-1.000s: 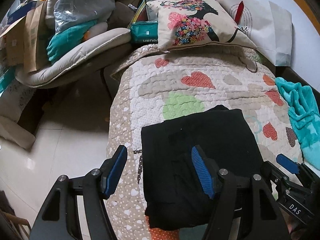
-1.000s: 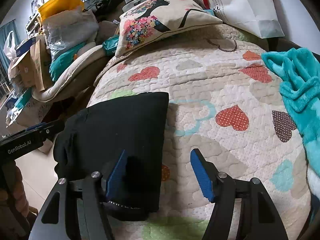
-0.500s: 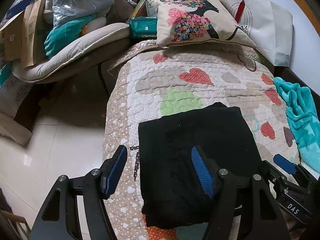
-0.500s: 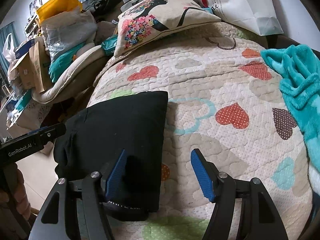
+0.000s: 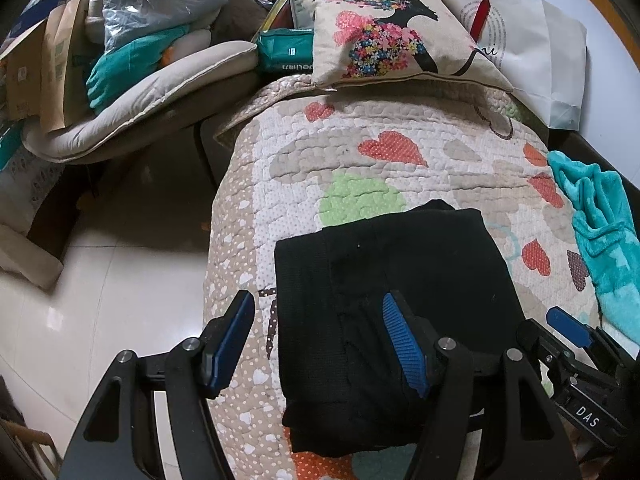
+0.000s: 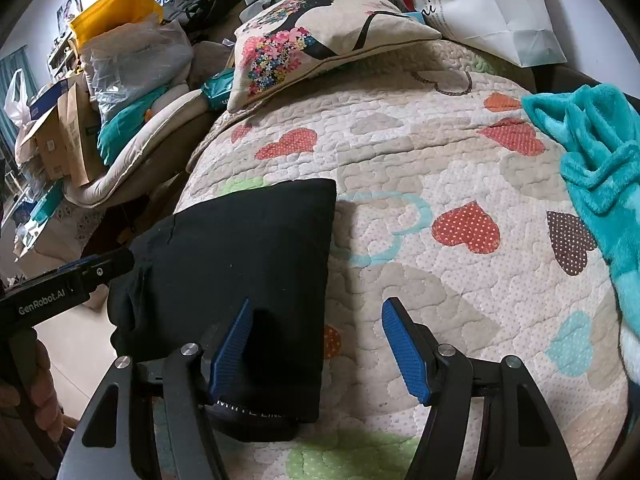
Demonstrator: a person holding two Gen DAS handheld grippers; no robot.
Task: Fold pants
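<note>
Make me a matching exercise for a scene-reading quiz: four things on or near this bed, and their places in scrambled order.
Things:
1. black pants
2. teal blanket
3. floral pillow
4. white paper bag

Places:
A. right edge of the quilt
B. far end of the quilt, centre
C. folded, at the near left of the quilt
D. behind the pillow, at the far right

Pairs: 1-C, 2-A, 3-B, 4-D

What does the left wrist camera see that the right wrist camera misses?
Only the left wrist view shows the shiny white floor beside the bed and the pants' left edge. Only the right wrist view shows the yellow bin and a brown dotted heart. Both show the folded black pants, heart quilt, flower pillow, teal blanket, and open blue-padded hand-held grippers.
</note>
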